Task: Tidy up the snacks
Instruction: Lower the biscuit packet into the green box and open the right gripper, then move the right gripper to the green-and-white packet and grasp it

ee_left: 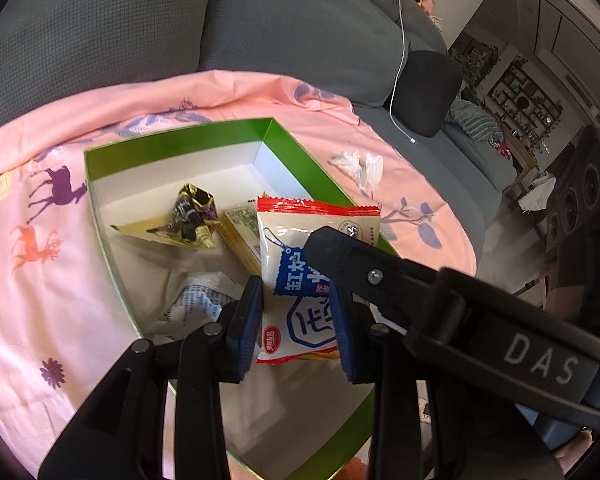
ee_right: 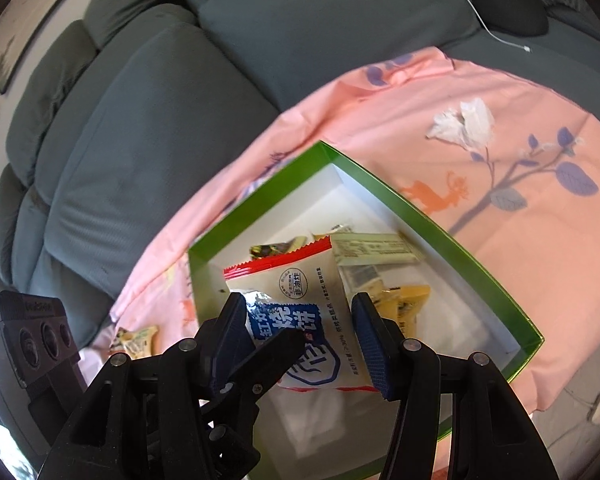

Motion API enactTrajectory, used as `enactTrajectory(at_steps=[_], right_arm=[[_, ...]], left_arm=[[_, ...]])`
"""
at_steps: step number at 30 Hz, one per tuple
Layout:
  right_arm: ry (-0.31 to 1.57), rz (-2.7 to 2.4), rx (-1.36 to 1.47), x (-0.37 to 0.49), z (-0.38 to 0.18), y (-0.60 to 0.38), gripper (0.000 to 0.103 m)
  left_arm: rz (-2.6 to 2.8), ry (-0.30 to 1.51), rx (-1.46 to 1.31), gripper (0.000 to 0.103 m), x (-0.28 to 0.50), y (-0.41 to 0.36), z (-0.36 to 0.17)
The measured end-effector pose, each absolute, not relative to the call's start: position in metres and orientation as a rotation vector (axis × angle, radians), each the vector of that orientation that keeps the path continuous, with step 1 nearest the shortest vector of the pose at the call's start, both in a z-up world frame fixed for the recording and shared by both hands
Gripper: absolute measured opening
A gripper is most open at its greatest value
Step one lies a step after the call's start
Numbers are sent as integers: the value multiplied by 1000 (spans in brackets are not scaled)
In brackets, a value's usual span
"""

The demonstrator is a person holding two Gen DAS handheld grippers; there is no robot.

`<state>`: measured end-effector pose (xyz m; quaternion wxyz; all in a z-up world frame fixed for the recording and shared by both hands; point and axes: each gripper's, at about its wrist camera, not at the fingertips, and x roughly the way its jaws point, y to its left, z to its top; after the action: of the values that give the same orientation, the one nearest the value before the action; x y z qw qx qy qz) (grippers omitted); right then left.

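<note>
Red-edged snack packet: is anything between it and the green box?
Nothing visible blocks it. The snack packet hangs over the open green box; other wrapped snacks lie inside, with bare floor beside them.

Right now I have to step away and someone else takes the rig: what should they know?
Both hand-held grippers, left and right, pinch one white-and-blue snack packet over the green box on the pink cloth.
Done: a few wrapped snacks lie in the box.
Left: lower and release this packet; a yellow snack sits on the cloth outside the box; crumpled white wrapper beyond it.
</note>
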<state>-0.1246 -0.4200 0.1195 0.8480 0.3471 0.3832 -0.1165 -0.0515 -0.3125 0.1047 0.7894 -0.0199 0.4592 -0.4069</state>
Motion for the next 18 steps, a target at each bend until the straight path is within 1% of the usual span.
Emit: enactTrajectory(at_steps=[2, 5, 7, 8, 10, 13, 14, 15, 16, 18], right_arm=[[818, -260, 740, -125, 116, -423, 58], [813, -283, 745, -128, 116, -425, 58], [793, -286, 746, -130, 119, -426, 58], [782, -288, 743, -131, 121, -425, 59], [765, -291, 730, -132, 125, -423, 64], [733, -269, 722, -132, 133, -417, 66], [724, -254, 722, -131, 135, -414, 69], [714, -236, 722, -130, 137, -411, 72], [705, -216, 721, -129, 139, -407, 74], [685, -185, 717, -126, 144, -398, 82]], left_arm=[[-882, 1001, -54, 33, -51, -311, 103], [-881, 1001, -71, 39, -52, -305, 104], [-874, 996, -83, 51, -51, -299, 107], [-869, 984, -91, 54, -51, -293, 111], [-859, 958, -109, 65, -51, -281, 118], [-817, 921, -130, 74, -51, -252, 130], [-799, 912, -133, 77, -50, -241, 133], [-781, 906, -135, 84, -50, -232, 135], [-747, 894, -141, 85, -49, -217, 137], [-684, 881, -147, 85, -47, -189, 140]])
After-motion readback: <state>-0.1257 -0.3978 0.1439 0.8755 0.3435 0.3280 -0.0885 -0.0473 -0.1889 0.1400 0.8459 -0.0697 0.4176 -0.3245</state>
